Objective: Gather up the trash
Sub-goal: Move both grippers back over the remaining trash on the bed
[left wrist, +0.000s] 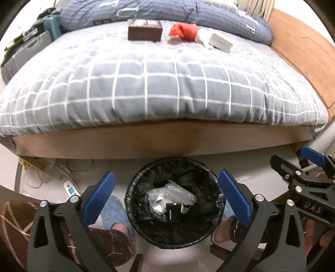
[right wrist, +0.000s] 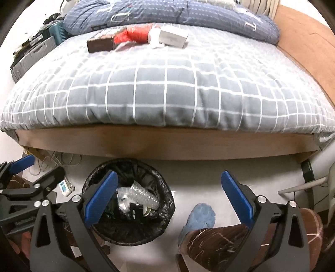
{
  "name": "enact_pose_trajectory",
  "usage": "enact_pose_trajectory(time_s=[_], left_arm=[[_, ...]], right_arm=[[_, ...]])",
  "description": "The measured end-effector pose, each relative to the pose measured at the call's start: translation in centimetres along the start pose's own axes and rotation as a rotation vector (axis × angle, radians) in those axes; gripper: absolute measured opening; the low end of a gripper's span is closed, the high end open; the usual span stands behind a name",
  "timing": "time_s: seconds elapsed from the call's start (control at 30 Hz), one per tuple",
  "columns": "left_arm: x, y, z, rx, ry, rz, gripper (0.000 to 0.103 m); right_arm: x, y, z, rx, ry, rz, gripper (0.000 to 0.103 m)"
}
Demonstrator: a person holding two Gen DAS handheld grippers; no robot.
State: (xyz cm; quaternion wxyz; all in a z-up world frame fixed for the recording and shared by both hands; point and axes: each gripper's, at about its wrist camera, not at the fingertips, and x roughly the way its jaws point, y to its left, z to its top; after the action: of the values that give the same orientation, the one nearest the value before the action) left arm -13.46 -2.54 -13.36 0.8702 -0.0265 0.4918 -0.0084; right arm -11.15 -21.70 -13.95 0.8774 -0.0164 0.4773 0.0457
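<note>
A round bin with a black liner [left wrist: 146, 175] stands on the floor by the bed and holds bubble wrap and a small black packet [left wrist: 173, 211]; it also shows in the right wrist view [right wrist: 100, 167]. My left gripper [left wrist: 166, 193] is open and empty right above the bin. My right gripper [right wrist: 169, 195] is open and empty, to the right of the bin. Far back on the bed lie a dark brown box [left wrist: 144, 30], a red bag [left wrist: 184, 31], white crumpled paper [left wrist: 202, 37] and a grey box [left wrist: 220, 42].
The bed [left wrist: 159, 83] has a grey checked cover and a wooden frame [left wrist: 159, 142]. A blue quilt [left wrist: 188, 12] lies at its far end. A power strip with cables [left wrist: 70, 188] lies on the floor at left. My legs and slippers flank the bin.
</note>
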Motion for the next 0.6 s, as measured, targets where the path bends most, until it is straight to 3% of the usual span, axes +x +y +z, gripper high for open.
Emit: enact_pose_trajectory(time_s=[0.6], left_arm=[[-7.7,2.0,5.3,-0.051,-0.130,0.045,0.097]], right_arm=[[-8.0,0.1,6.1,-0.014,-0.159,0.013,0.095]])
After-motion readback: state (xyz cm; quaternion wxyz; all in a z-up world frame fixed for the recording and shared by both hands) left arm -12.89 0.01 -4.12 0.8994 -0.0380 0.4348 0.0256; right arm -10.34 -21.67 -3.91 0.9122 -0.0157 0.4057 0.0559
